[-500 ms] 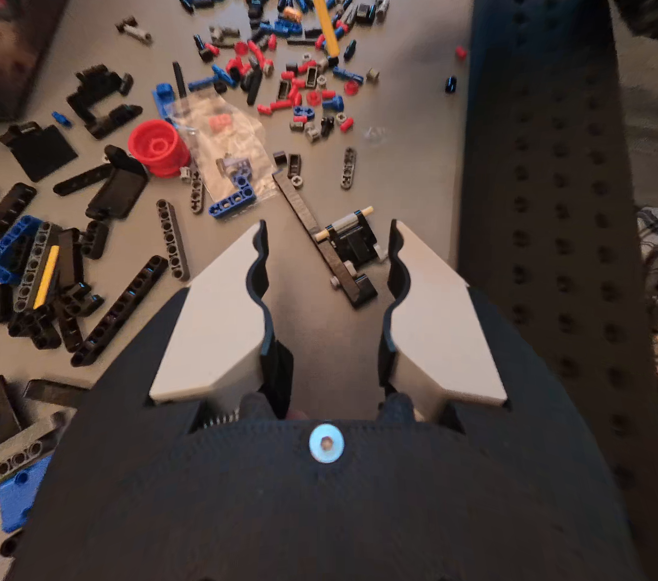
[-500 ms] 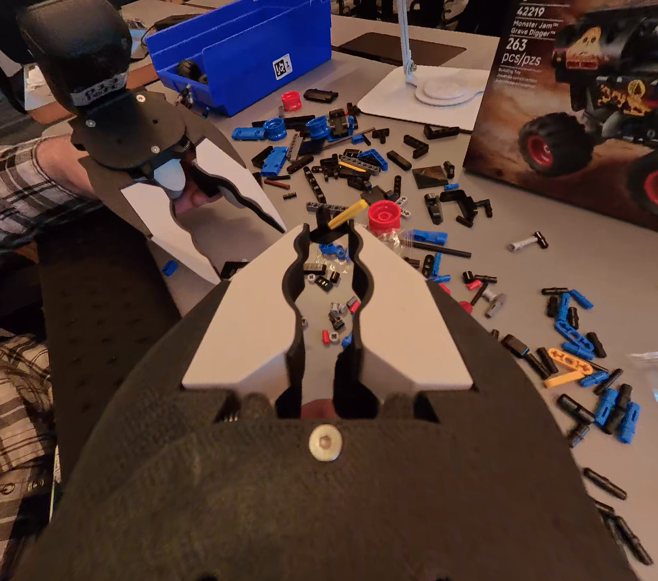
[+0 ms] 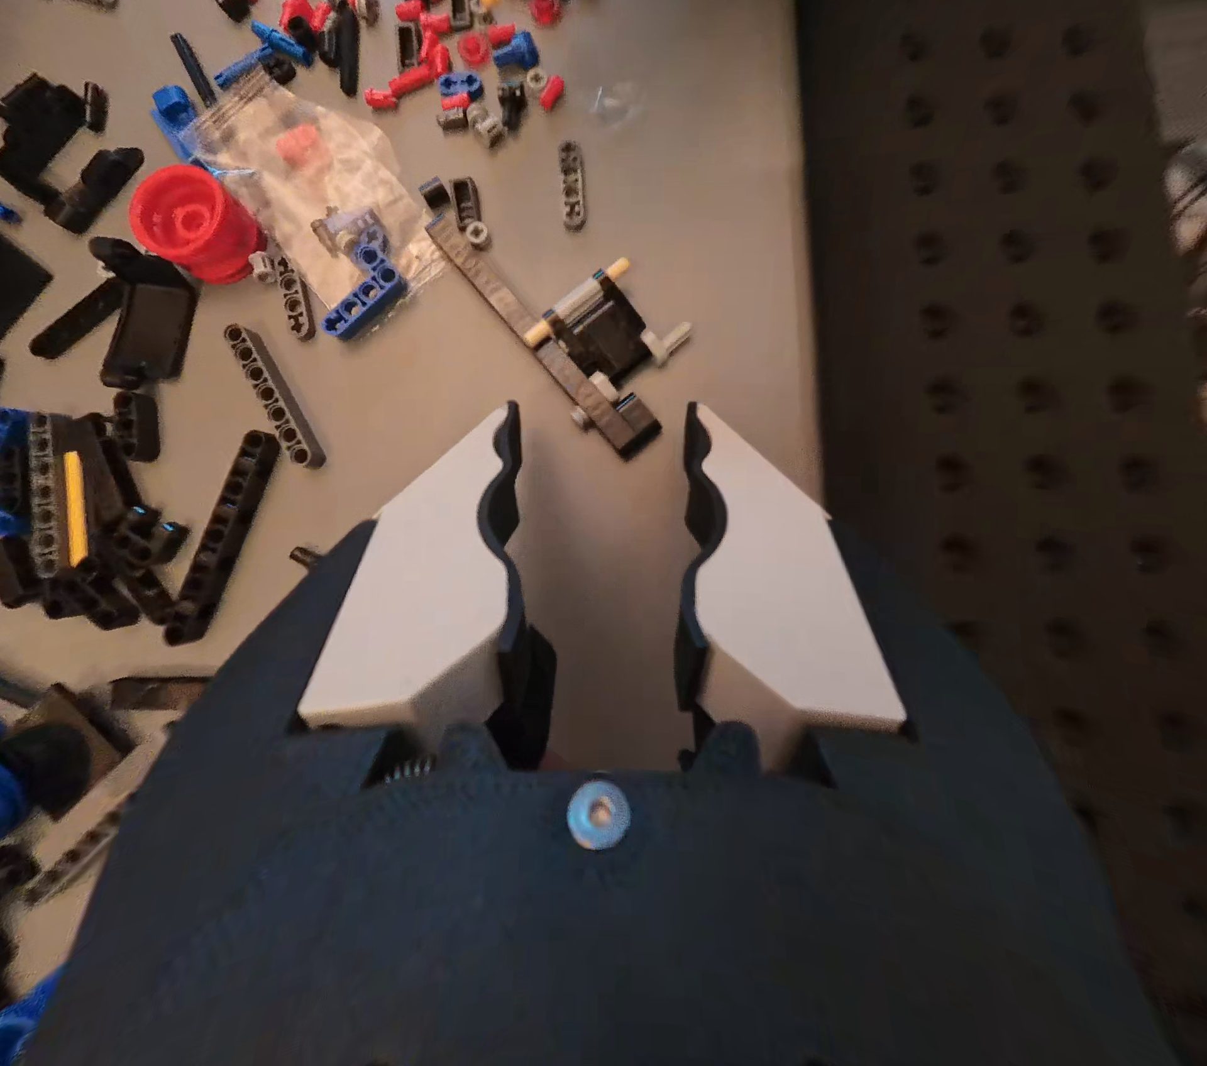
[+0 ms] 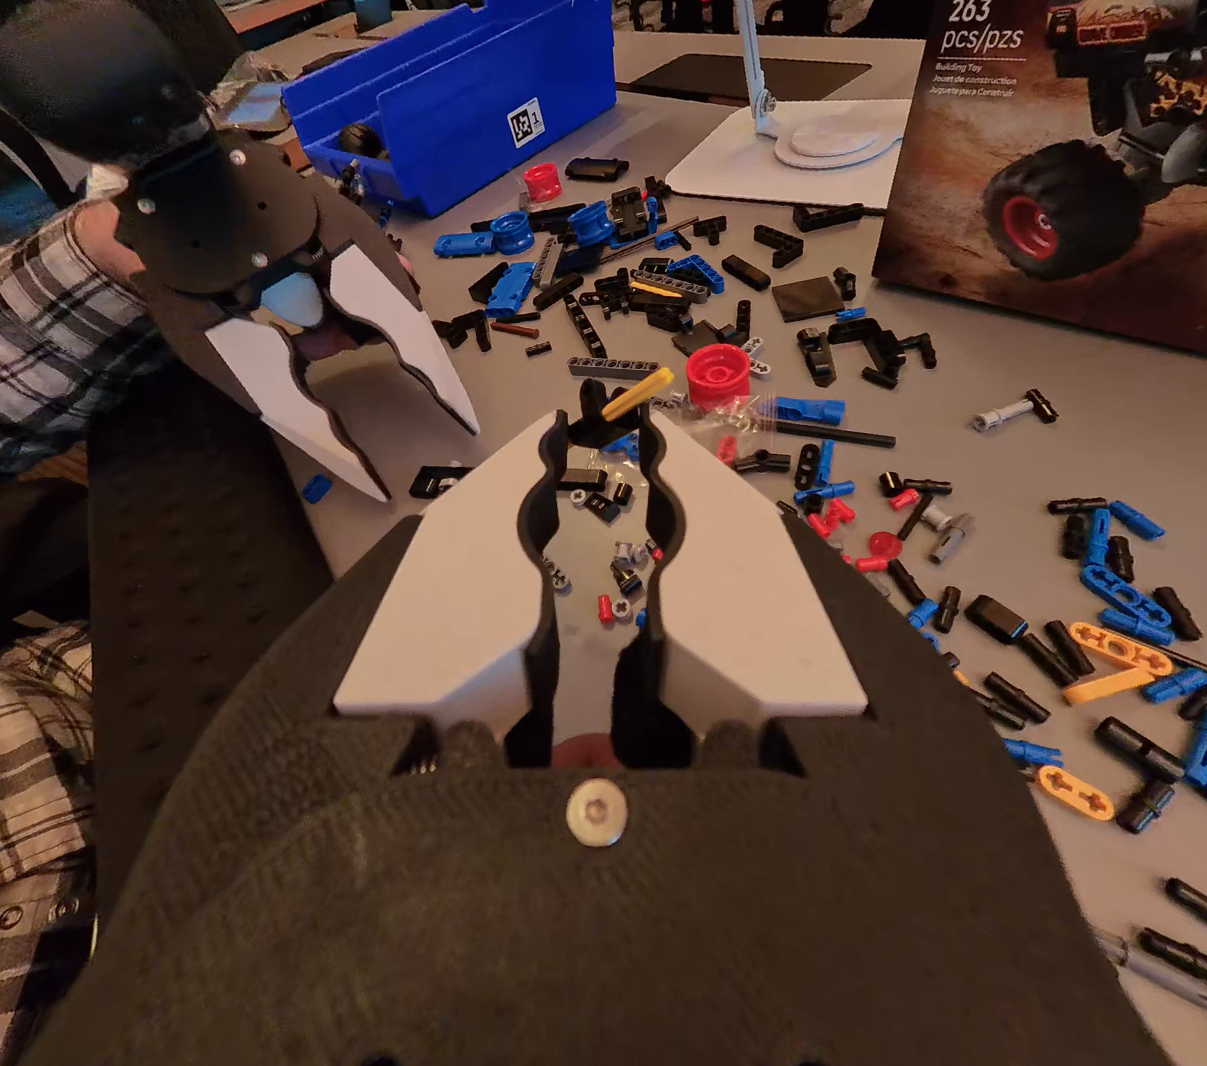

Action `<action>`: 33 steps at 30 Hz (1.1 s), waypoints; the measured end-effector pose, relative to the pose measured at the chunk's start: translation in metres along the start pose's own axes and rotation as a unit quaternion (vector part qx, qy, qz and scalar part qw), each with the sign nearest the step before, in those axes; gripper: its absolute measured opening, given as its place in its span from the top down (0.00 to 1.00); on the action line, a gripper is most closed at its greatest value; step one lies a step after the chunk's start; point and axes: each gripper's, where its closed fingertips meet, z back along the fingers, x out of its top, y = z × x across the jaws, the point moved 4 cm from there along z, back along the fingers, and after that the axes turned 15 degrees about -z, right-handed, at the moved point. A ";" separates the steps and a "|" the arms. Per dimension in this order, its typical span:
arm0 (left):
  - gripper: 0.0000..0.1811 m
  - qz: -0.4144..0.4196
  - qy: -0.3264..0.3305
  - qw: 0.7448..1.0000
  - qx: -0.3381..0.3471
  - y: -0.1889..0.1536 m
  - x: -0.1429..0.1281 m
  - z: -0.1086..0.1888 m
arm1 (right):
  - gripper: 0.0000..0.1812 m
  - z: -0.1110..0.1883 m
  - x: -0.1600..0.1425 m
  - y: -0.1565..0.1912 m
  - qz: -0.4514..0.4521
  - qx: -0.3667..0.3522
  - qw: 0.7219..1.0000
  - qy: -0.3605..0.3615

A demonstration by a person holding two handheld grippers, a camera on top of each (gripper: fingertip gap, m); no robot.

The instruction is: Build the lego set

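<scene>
The right gripper (image 4: 599, 424) is clamped on a small black connector (image 4: 591, 414) with a yellow axle (image 4: 637, 393) poking out of it, held up off the grey table (image 4: 1045, 447). The left gripper (image 3: 601, 434) hangs with its fingers apart and nothing between them, and just beyond its tips lies the landmark: the black sub-assembly (image 3: 591, 342), a long beam with a block and pale pins on it. Left of the sub-assembly sit a clear bag (image 3: 313, 199) and a red wheel (image 3: 189, 221); beyond it spreads the scatter of red, blue and black pins (image 3: 444, 35), and farther still, in the right view, the blue bin (image 4: 470, 94) and the set's box (image 4: 1058, 88). My read: this is the joining step, with the yellow-axle part to be carried to the sub-assembly. The next move calls for the left gripper to close on the beam and steady it while the right lines the axle up with a hole. Against half a second ago, the left gripper has dropped closer to the sub-assembly, which now lies just past the tips rather than between them, and the right gripper's body has left the top of the left view; only the blurred axle shows there.
</scene>
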 end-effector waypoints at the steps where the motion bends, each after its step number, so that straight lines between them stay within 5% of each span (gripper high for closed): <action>1: 0.73 -0.008 0.017 1.000 -0.001 -0.001 -0.003 -0.003 | 0.89 0.000 0.000 0.000 -0.002 0.002 1.000 -0.002; 7: 0.85 -0.010 0.004 1.000 -0.001 -0.004 0.000 -0.009 | 0.89 -0.001 -0.002 0.000 0.002 0.007 1.000 -0.009; 18: 0.88 -0.054 0.002 0.999 -0.001 -0.011 -0.010 0.012 | 0.89 -0.001 -0.003 -0.001 0.006 0.011 1.000 -0.015; 25: 0.88 -0.140 0.022 0.988 -0.068 -0.017 -0.022 0.023 | 0.89 -0.002 -0.004 -0.001 0.003 0.016 1.000 -0.014; 29: 0.75 -0.138 0.061 0.987 -0.052 -0.005 -0.033 0.025 | 0.89 -0.001 -0.004 -0.001 0.003 0.016 1.000 -0.015; 33: 0.80 -0.135 0.067 0.988 -0.024 -0.003 -0.038 0.027 | 0.88 -0.002 -0.003 0.002 0.005 0.025 1.000 -0.015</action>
